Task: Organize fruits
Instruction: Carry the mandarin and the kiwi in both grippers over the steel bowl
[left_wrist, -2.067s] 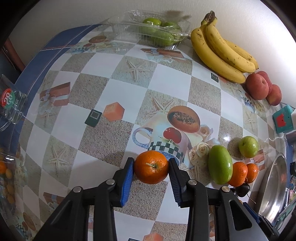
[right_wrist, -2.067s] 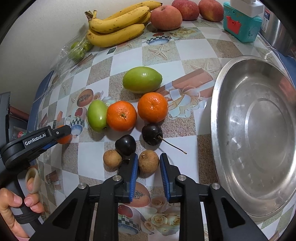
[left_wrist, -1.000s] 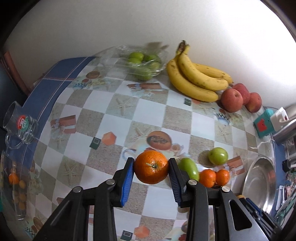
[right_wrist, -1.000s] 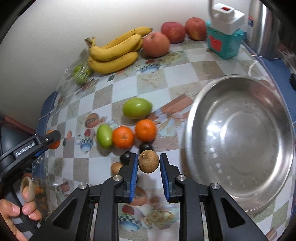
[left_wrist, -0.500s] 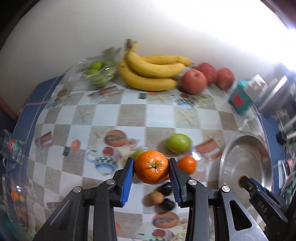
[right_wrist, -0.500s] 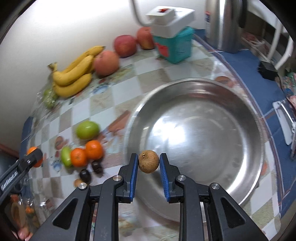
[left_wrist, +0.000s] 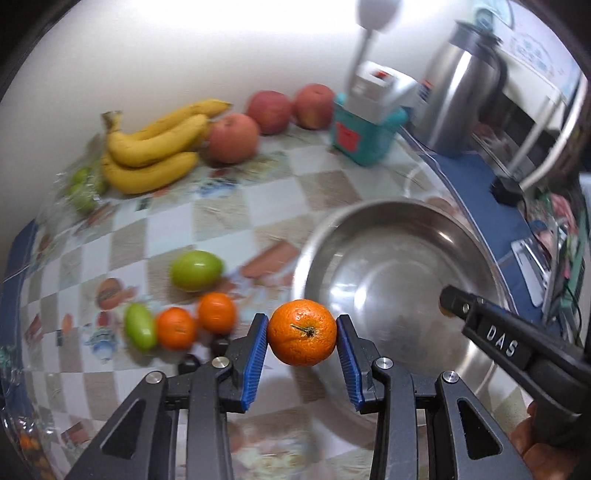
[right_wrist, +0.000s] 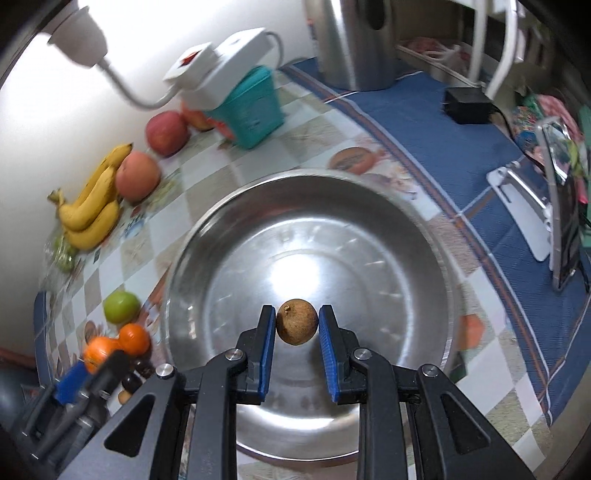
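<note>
While both grippers are raised over the table, the carrying step of the sorting job is judged to be in hand. An orange (left_wrist: 301, 332) is clamped between the blue pads of the left gripper (left_wrist: 301, 341), the jaws being parted only as far as the fruit's width. In the left wrist view it is seen against the near rim of the steel bowl (left_wrist: 373, 214), at about nine o'clock of the bowl, so it seems to be at the edge and not yet over the middle. A small brown fruit (right_wrist: 297, 321) is pinched by the right gripper (right_wrist: 297, 326), the jaws being nearly closed on it, and it is held over the lower middle of the bowl's floor. No fruit is seen inside the bowl.

On the table at nine o'clock from the bowl, two loose oranges (left_wrist: 195, 321), a round green fruit (left_wrist: 195, 270) and a long green fruit (left_wrist: 139, 326) are left in a cluster; a few dark fruits just below them are mostly hidden behind the left gripper, perhaps cherries, though blur prevents certainty. Bananas (left_wrist: 155, 147) and apples (left_wrist: 266, 110) are lined against the wall at twelve o'clock.

For the next move, a lowering of the brown fruit toward the bowl's floor and a gentle parting of the jaws is called for, so that it is not bounced off the metal. The orange needs to be brought further over the bowl, clear of the right gripper, before it is let go.
</note>
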